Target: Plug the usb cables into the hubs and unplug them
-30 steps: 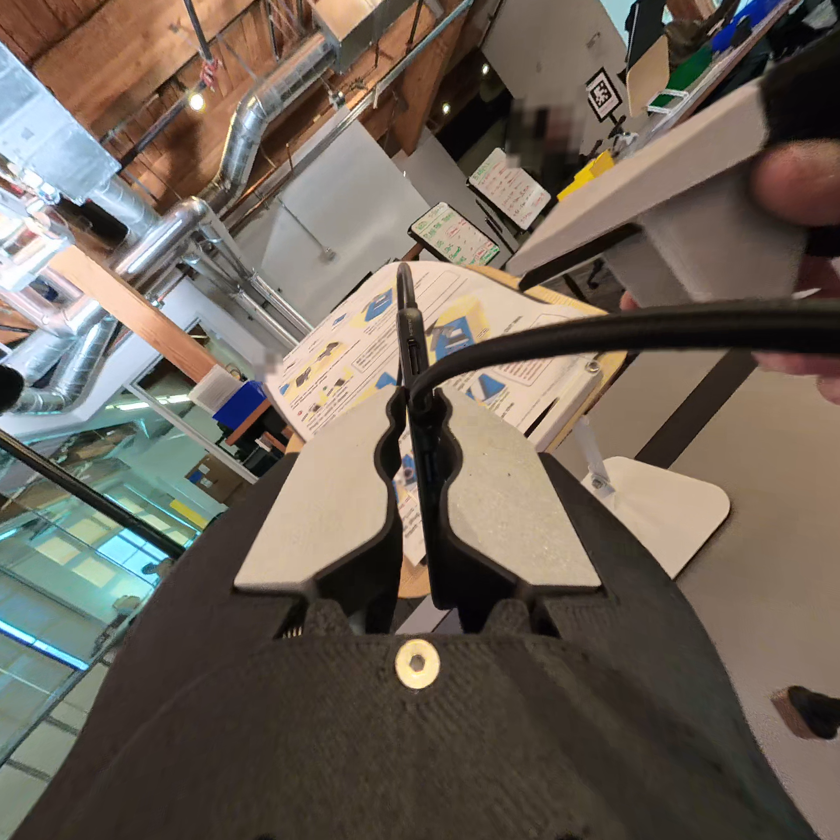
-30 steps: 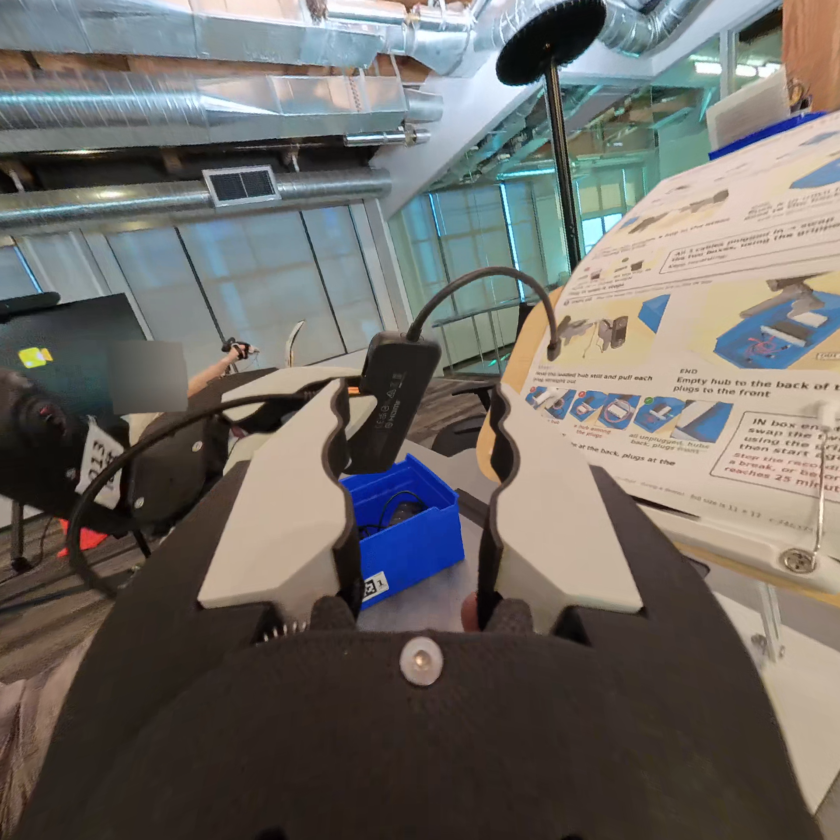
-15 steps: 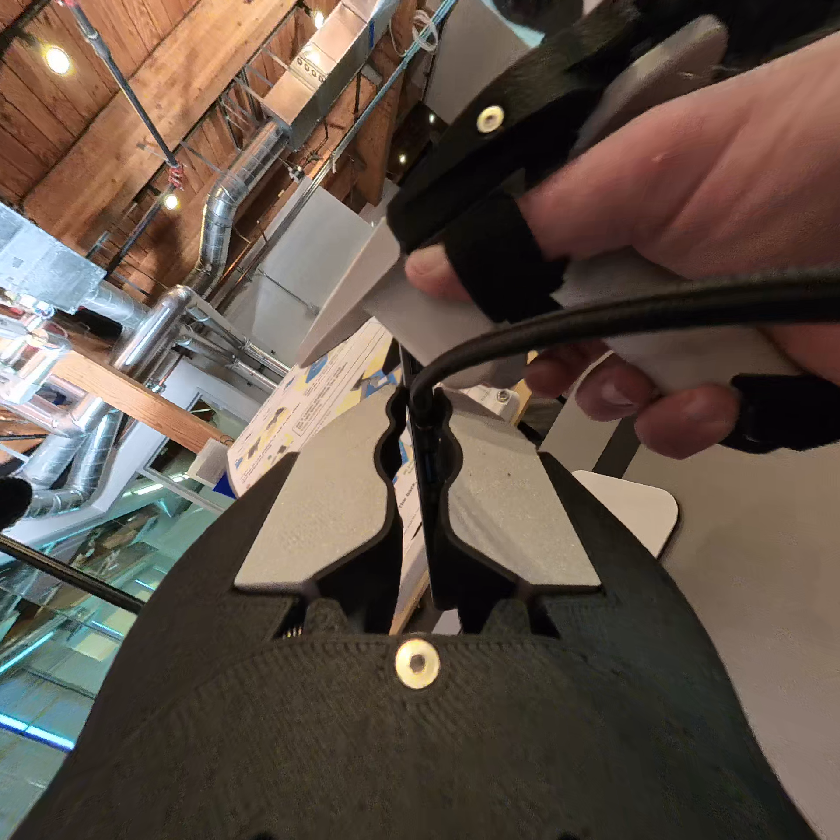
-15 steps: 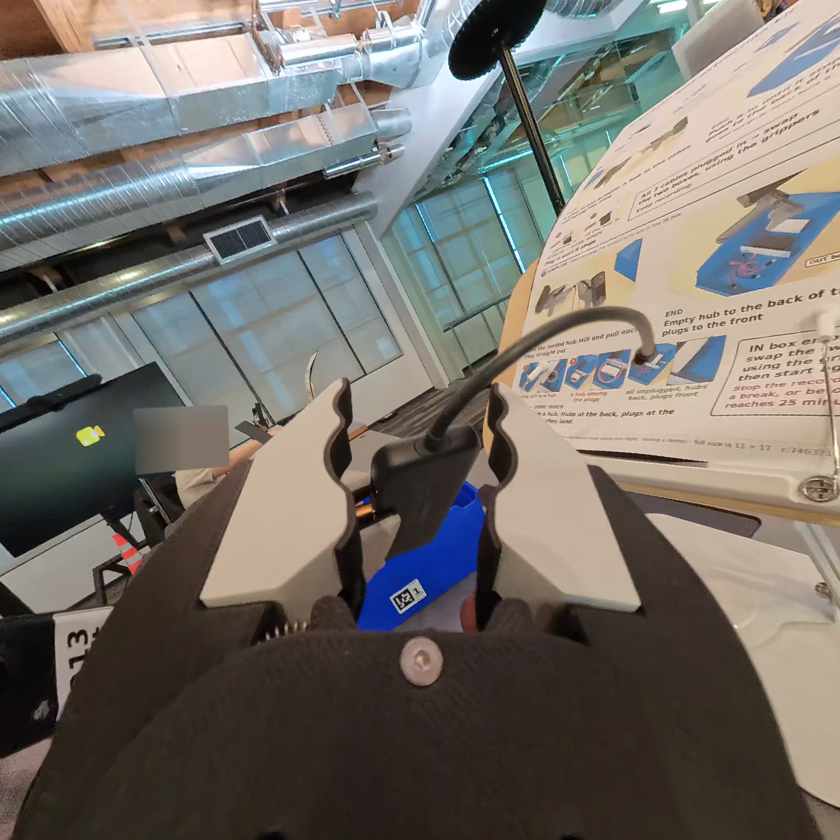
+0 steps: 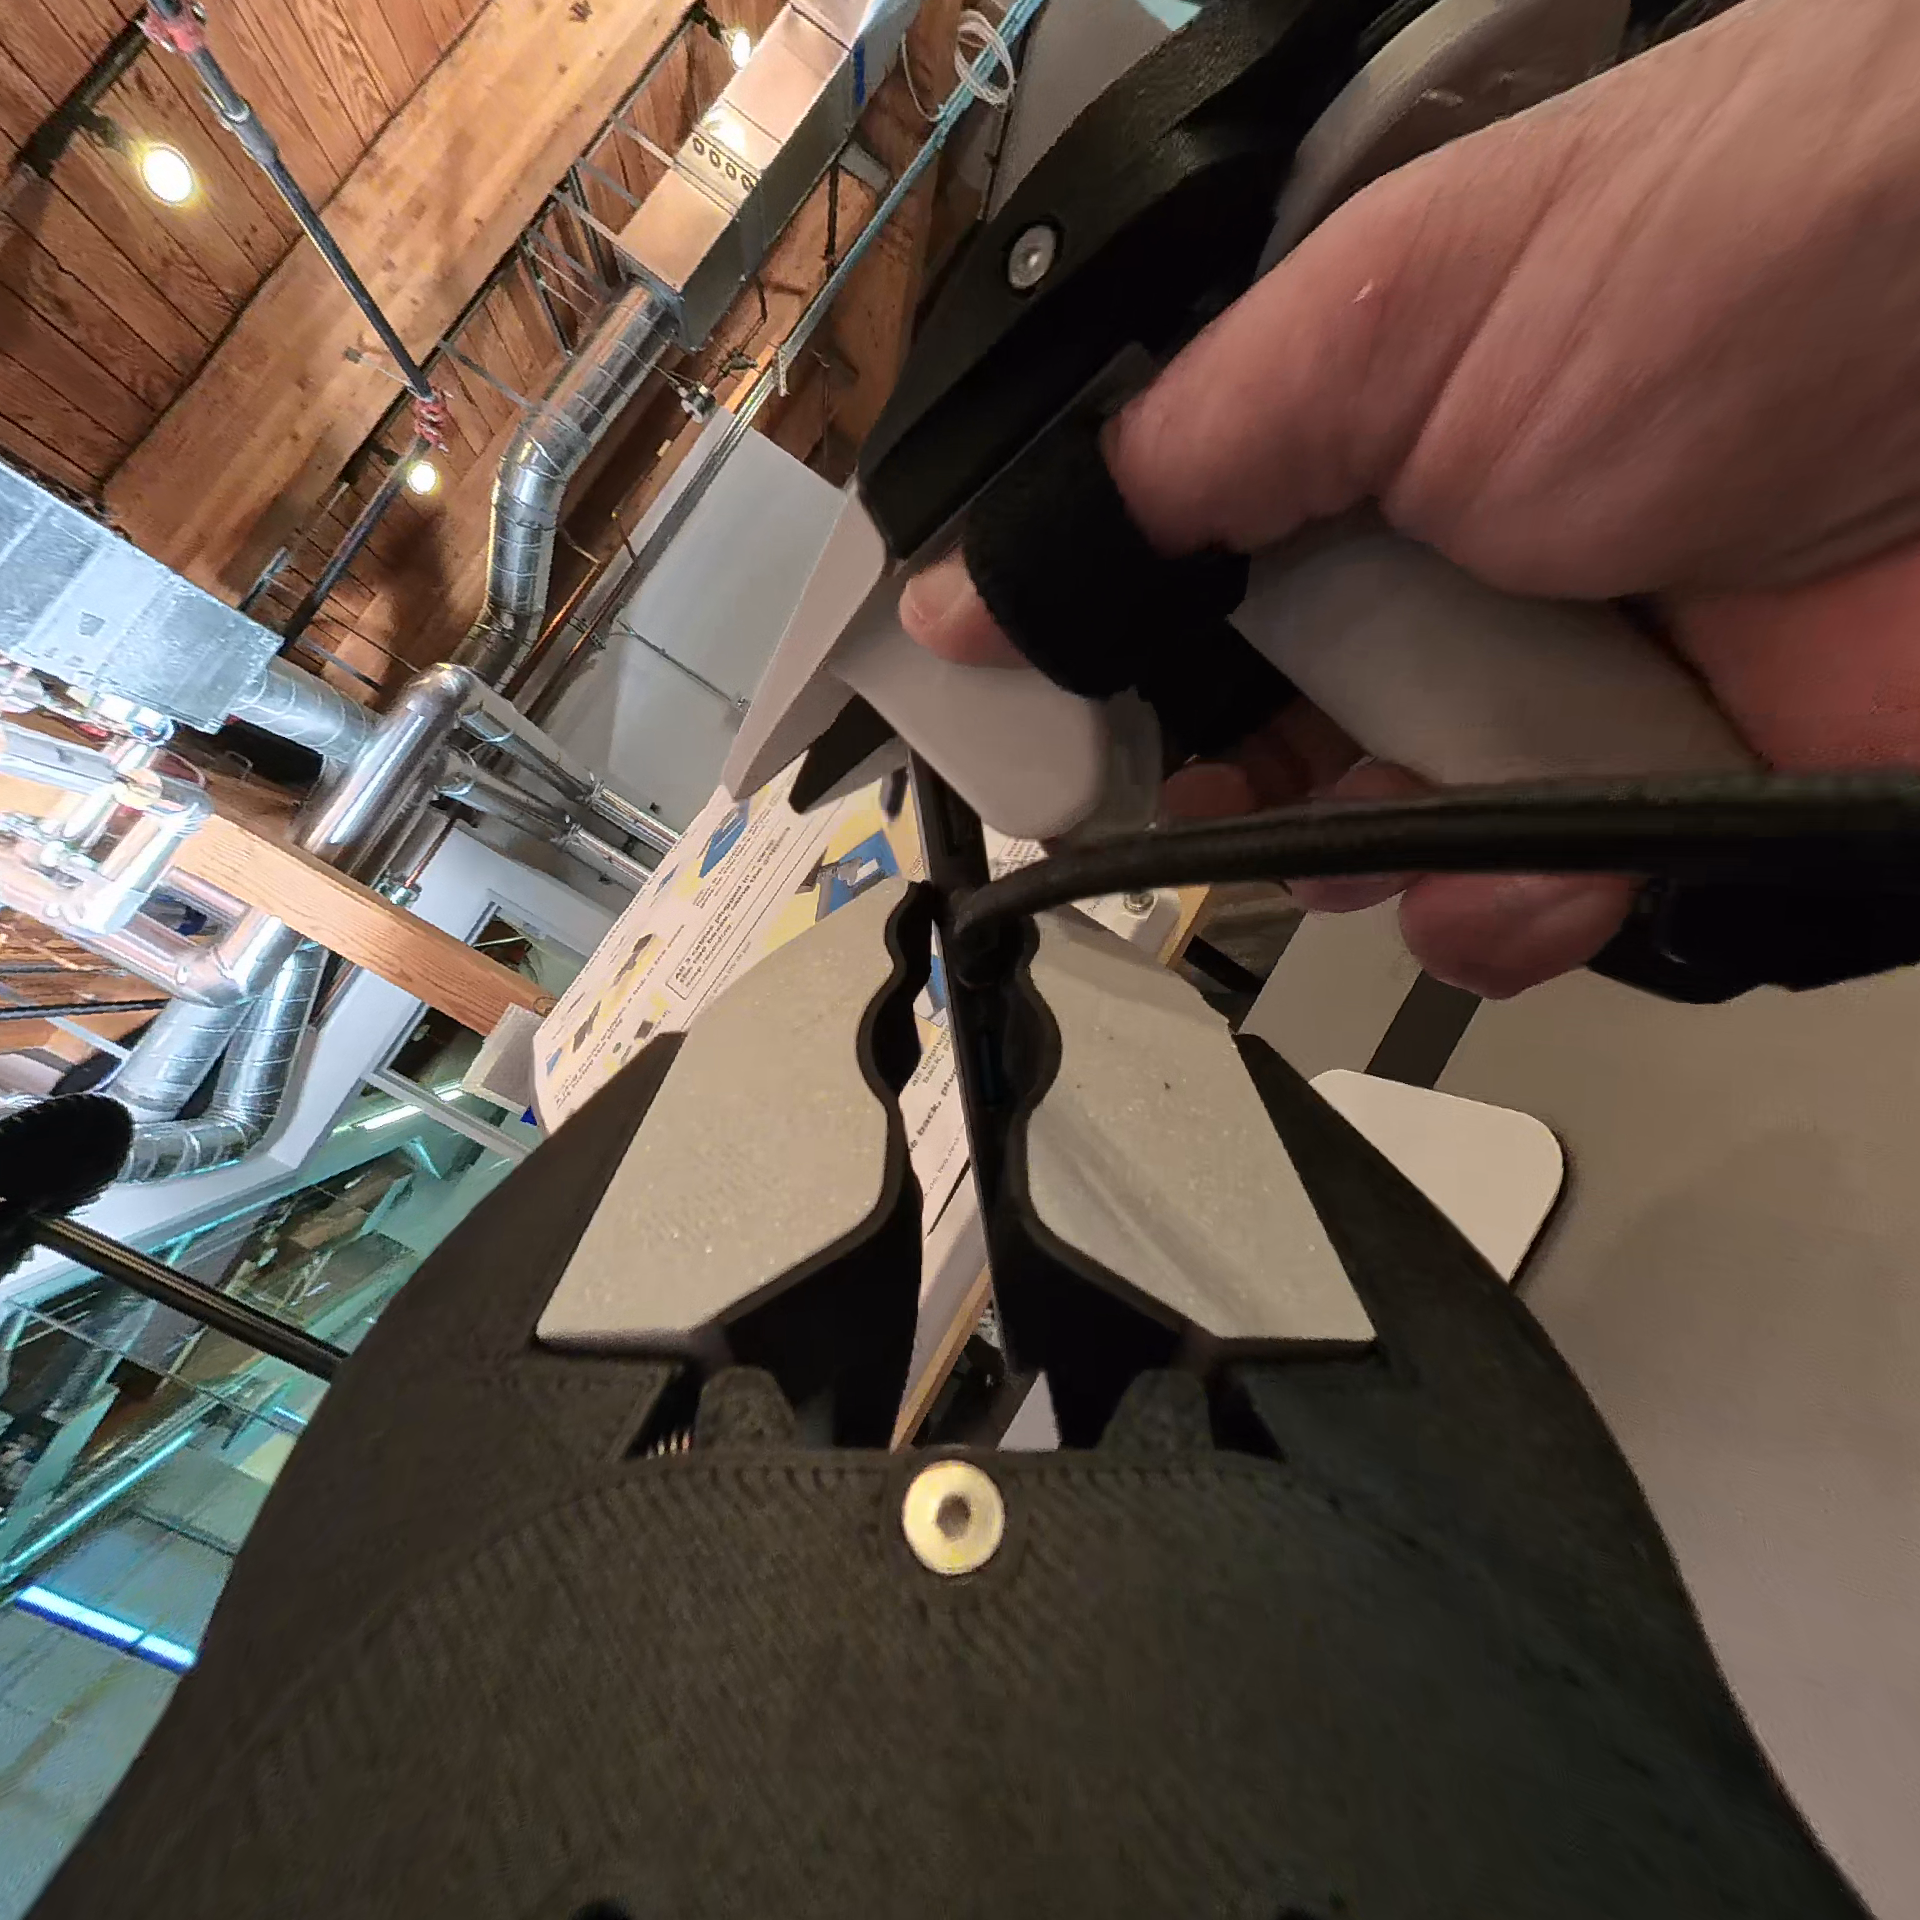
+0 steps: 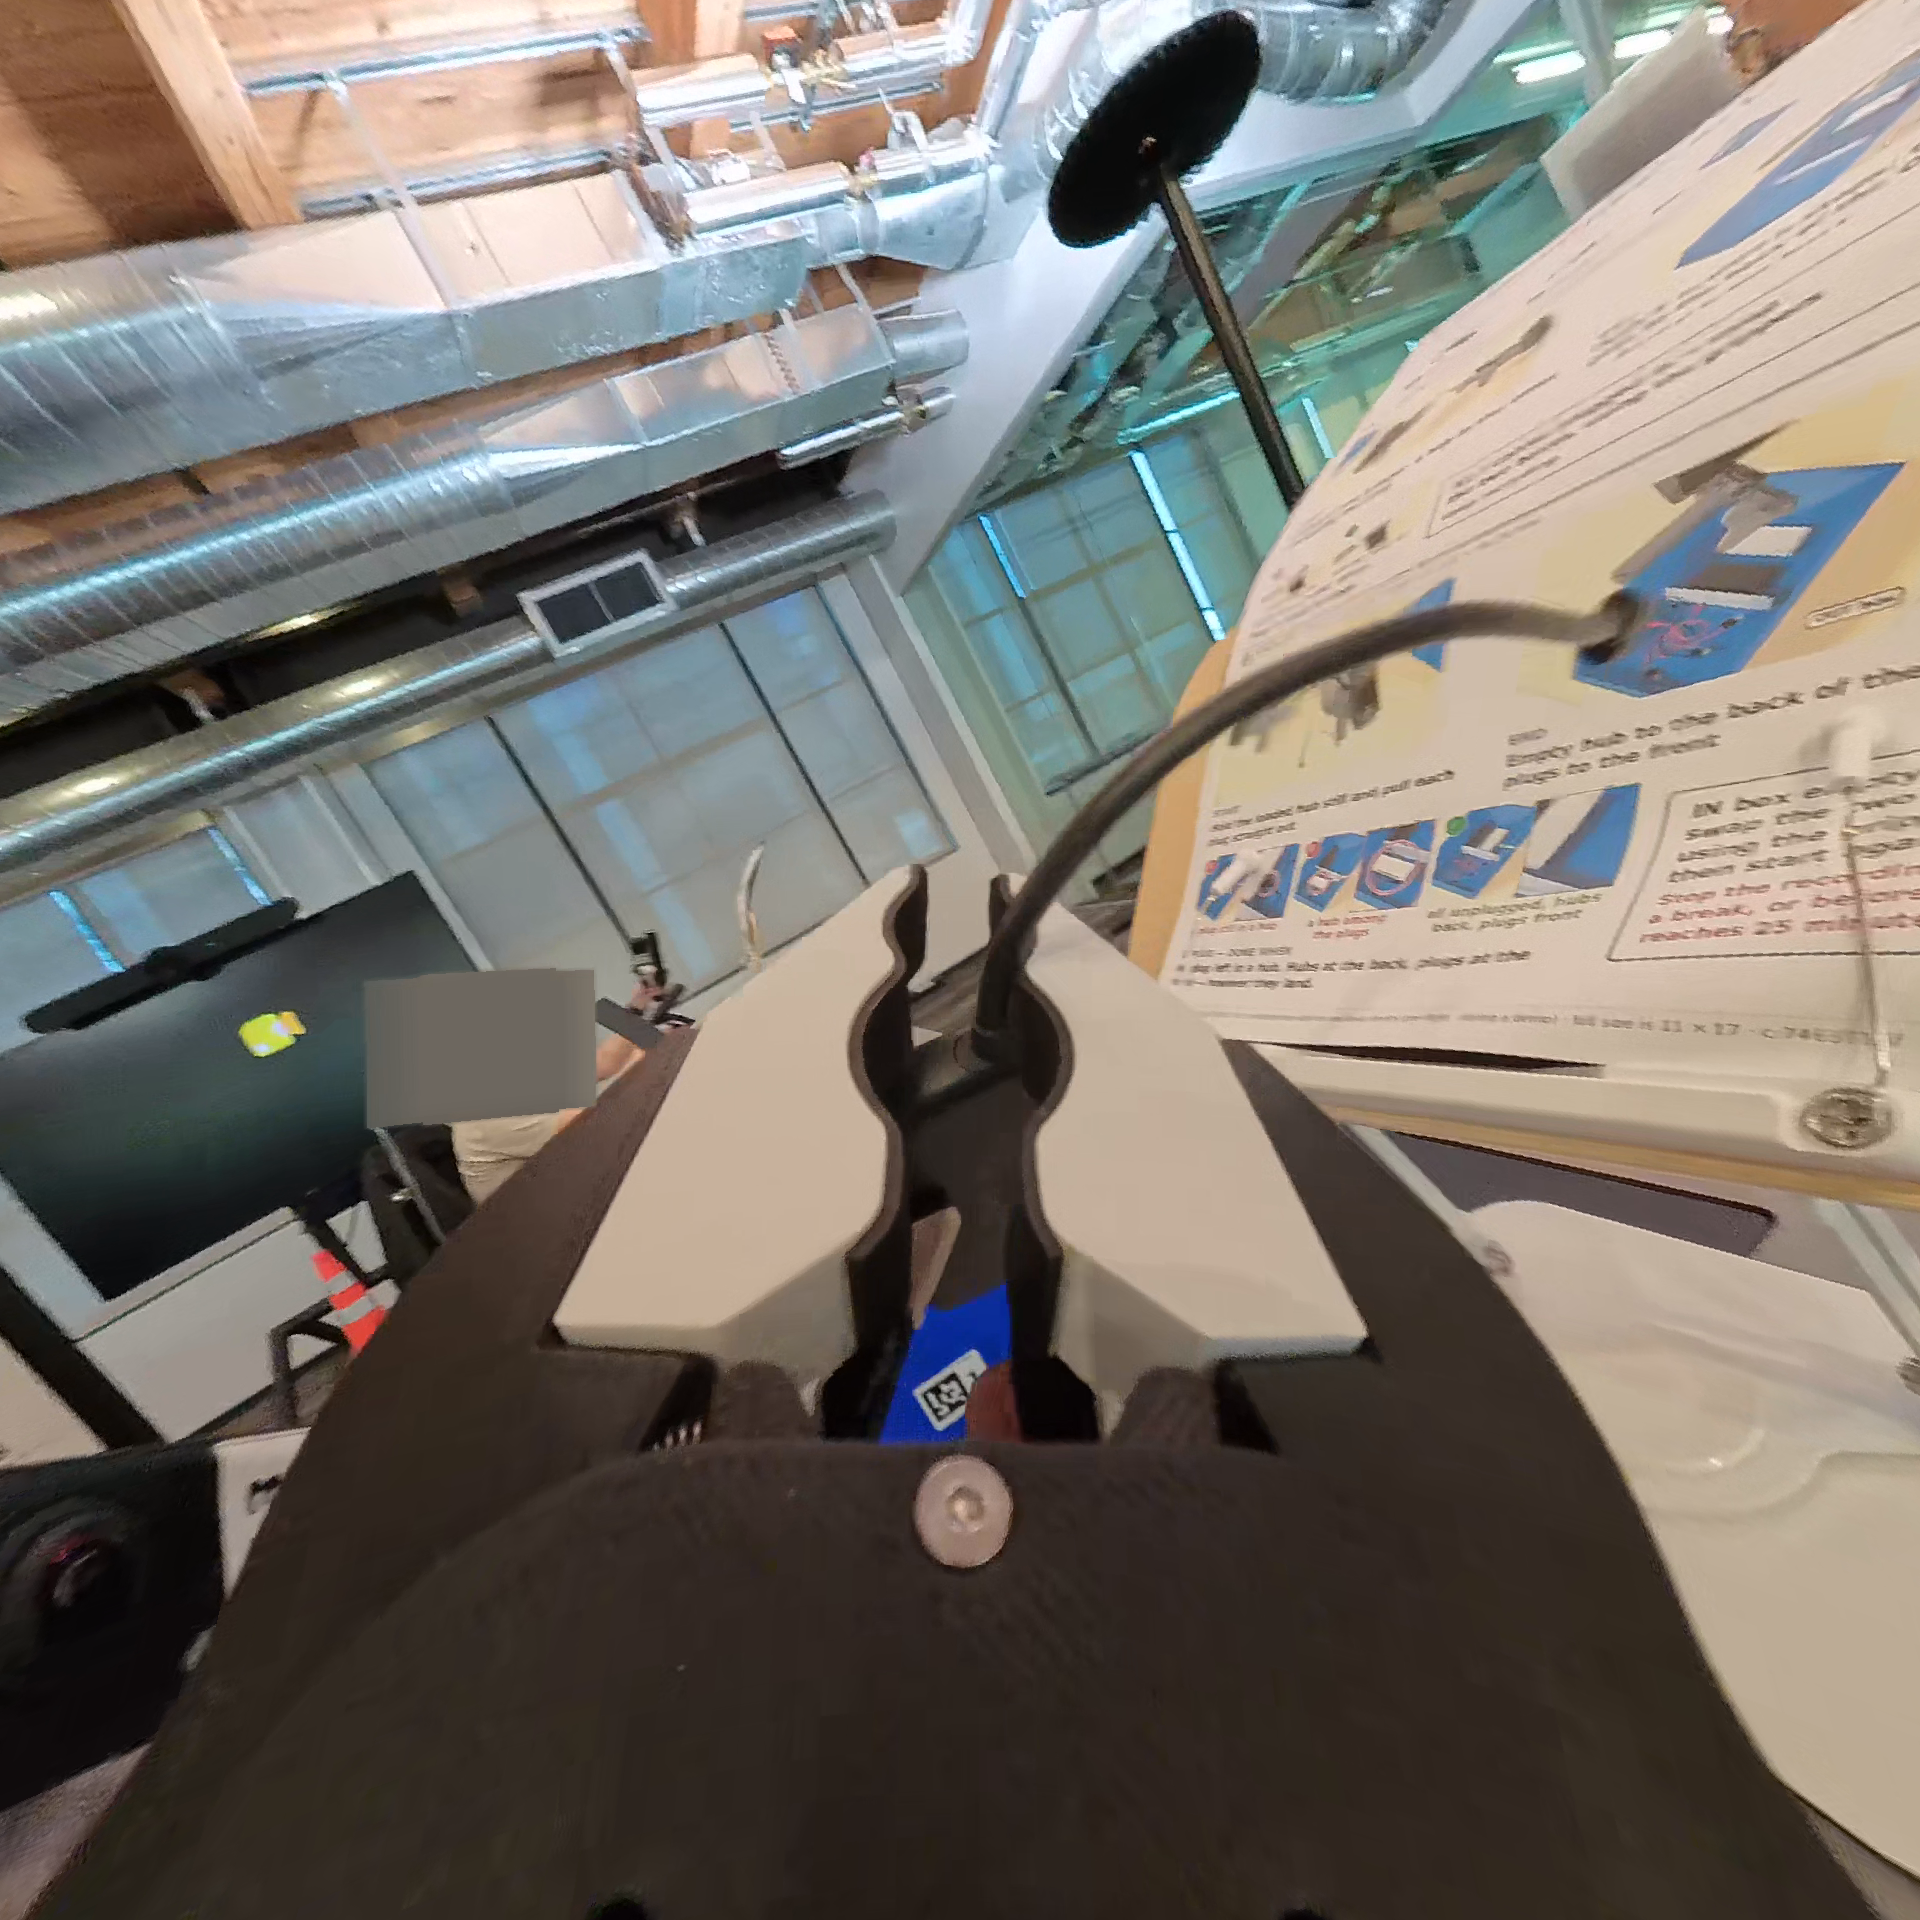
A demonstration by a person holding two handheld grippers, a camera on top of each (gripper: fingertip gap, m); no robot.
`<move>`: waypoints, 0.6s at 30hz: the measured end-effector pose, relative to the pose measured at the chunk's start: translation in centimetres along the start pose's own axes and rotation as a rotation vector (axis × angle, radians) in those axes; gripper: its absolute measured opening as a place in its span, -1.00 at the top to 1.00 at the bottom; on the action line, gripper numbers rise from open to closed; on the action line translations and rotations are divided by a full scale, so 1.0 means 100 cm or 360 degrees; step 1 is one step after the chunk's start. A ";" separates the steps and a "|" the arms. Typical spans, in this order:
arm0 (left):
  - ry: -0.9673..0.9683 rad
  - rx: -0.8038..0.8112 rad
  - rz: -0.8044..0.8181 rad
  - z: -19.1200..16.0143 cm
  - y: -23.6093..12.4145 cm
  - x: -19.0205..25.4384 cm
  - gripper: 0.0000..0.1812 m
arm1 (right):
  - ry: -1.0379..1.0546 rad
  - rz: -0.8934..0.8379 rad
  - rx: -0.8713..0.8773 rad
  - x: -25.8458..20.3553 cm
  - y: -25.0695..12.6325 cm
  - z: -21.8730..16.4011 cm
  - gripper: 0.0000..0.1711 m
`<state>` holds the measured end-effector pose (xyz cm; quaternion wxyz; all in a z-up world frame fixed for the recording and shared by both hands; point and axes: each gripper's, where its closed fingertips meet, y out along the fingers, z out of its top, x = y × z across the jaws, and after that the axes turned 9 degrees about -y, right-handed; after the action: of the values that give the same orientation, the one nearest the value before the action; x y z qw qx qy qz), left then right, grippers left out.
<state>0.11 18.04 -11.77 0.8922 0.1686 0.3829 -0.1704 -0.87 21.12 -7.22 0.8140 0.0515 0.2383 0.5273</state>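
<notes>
My left gripper is shut on a black USB plug. The plug's thick black cable bends away to the right. Just past my left fingertips the black hub shows edge-on and runs up into the other gripper's fingers, which a hand holds. In the right wrist view my right gripper is shut on the black hub. The hub's own thin cable rises from between the tips and arcs to the right.
A blue bin shows below, through the right jaws. A printed instruction sheet on a board stands close at the right, and its white base rests on the grey table. A black stand pole rises behind. The gap from one gripper's tips to the other's is roughly 6 cm.
My right gripper moved in around the hub and shut on it; it was wide open in both earlier frames. My left gripper kept its hold on the plug throughout.
</notes>
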 end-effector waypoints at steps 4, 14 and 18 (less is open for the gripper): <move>-0.0050 0.0010 0.0015 -0.004 0.000 -0.006 0.87 | -0.0021 0.0051 0.0042 -0.005 -0.002 0.005 1.00; -0.0121 0.0078 0.0087 0.004 -0.005 -0.018 0.87 | -0.0140 -0.0001 -0.0056 0.000 -0.006 0.010 0.68; -0.0121 0.0086 0.0087 0.005 -0.006 -0.022 0.87 | -0.0270 -0.0112 -0.0153 0.009 -0.008 0.008 0.41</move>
<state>-1.26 17.64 -9.92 0.9055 0.1965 0.3391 -0.1624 0.39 21.71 -7.11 0.8508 0.0483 0.1447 0.5029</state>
